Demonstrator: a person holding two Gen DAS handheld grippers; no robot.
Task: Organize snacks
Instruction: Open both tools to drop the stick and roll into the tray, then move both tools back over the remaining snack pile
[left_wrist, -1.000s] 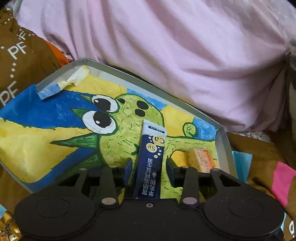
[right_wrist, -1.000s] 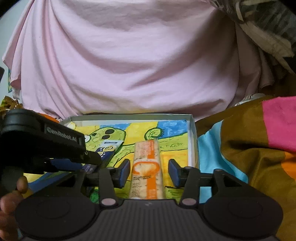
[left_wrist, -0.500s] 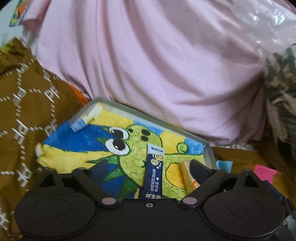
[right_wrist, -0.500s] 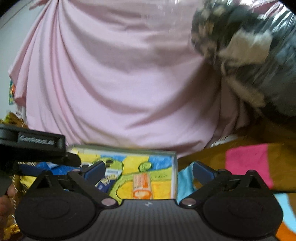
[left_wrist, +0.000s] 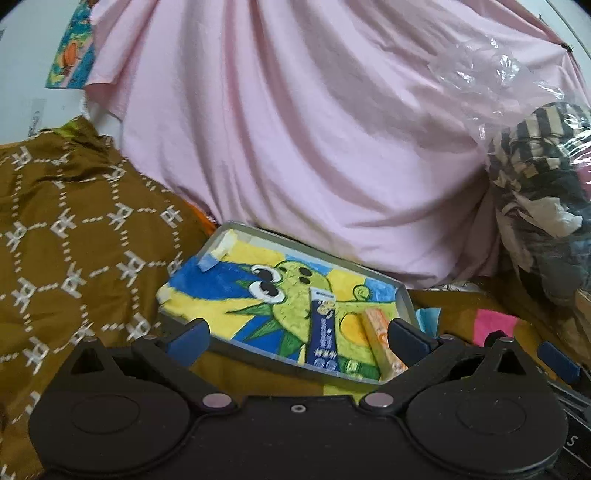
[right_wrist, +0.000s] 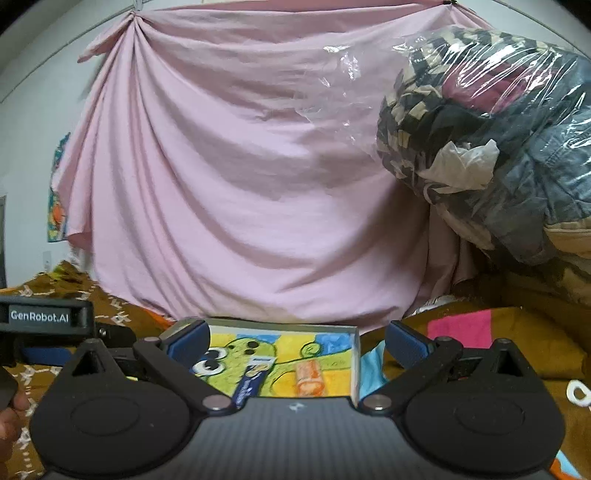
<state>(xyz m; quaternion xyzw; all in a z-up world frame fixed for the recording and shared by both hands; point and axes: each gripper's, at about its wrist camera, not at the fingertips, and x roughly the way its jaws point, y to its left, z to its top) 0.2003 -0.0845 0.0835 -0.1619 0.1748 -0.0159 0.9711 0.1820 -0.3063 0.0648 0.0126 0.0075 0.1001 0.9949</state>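
Lower centre of both views: tray (left_wrist: 404, 301) holds blue sachet (left_wrist: 322, 341) and orange bar (left_wrist: 382, 345); left gripper (left_wrist: 297, 332) and right gripper (right_wrist: 297, 341) just spread wide (nothing between).

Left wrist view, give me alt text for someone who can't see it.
An open left gripper hovers before a shallow tray lined with a green cartoon drawing, where a blue sachet and an orange snack bar lie side by side. The tray sits on a brown patterned cloth, with a pink sheet behind.

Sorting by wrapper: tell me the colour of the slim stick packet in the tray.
Dark blue stick packet with white top; left wrist view.
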